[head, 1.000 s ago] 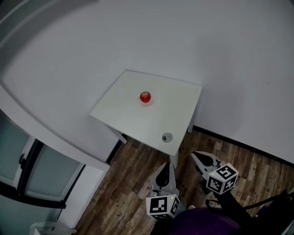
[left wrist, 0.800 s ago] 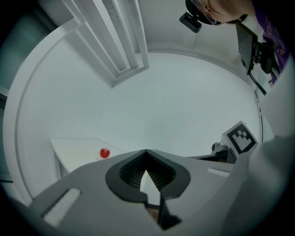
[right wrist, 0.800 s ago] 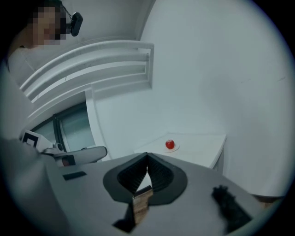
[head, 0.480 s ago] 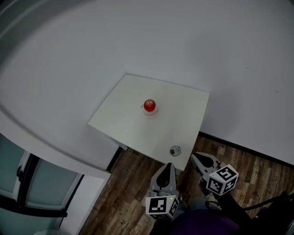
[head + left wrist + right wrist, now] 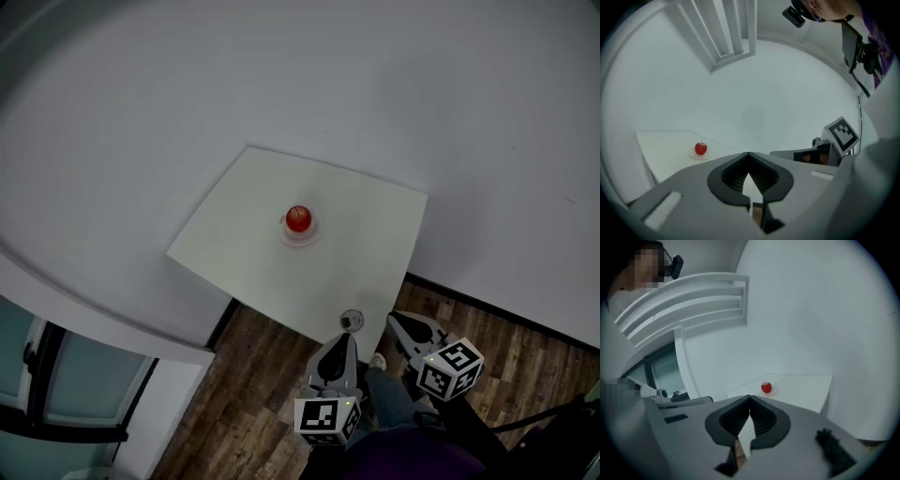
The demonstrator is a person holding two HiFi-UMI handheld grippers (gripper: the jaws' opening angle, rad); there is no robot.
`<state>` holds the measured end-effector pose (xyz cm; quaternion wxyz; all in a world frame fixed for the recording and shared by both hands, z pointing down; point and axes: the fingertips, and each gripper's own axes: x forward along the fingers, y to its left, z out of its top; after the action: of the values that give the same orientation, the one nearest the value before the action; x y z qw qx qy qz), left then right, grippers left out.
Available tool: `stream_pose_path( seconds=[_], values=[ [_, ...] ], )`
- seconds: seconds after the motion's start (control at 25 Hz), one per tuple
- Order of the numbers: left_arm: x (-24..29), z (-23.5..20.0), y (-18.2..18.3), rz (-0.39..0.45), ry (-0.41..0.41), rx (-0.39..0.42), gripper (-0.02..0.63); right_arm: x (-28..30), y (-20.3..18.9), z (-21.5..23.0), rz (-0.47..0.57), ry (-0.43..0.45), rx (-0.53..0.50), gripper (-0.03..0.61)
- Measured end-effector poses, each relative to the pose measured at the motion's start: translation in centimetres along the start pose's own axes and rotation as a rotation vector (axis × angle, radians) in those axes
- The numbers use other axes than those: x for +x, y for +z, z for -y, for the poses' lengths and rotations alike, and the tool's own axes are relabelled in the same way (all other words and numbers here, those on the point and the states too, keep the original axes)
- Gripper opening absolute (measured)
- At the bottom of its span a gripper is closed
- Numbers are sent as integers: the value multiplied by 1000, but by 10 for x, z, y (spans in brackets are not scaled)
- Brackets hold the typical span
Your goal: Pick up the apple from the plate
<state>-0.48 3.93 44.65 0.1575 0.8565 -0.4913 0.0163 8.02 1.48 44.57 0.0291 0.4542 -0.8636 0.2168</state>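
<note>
A red apple sits on a small white plate near the middle of a white square table. Both grippers hang over the wooden floor just short of the table's near edge, well away from the apple. My left gripper is shut with nothing between its fingers; its own view shows the tips meeting, and the apple far off at the left. My right gripper is shut and empty too, tips together, with the apple ahead and slightly right.
A small round metal thing lies at the table's near edge, right in front of both grippers. A white wall backs the table. Glass panels stand at the left. A trouser leg and a shoe show between the grippers.
Both grippers have moved forward to the table: its near edge and the round metal thing now lie just ahead of their tips. Both stay shut.
</note>
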Motion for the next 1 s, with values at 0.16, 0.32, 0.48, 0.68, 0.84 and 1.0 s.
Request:
stream_pose_path(
  seconds=[0.16,0.32,0.48,0.68,0.84,1.0],
  values=[
    [27,-8,4,-1,38,3,6,20,12,24,-12,23,-1,11],
    [67,-19,25,42,44,-19,6,48,42,56,8,37,-19,11],
    [99,-33,43,66,97,28,6,74,58,73,-14,95,-23,11],
    [118,-58,67,97,247,81,8,98,71,87,-41,152,-25,11],
    [136,-72,67,86,267,70,49,116,76,93,-42,173,-9,11],
    [151,-86,65,56,275,94,63,128,79,97,-50,174,0,11]
  ],
)
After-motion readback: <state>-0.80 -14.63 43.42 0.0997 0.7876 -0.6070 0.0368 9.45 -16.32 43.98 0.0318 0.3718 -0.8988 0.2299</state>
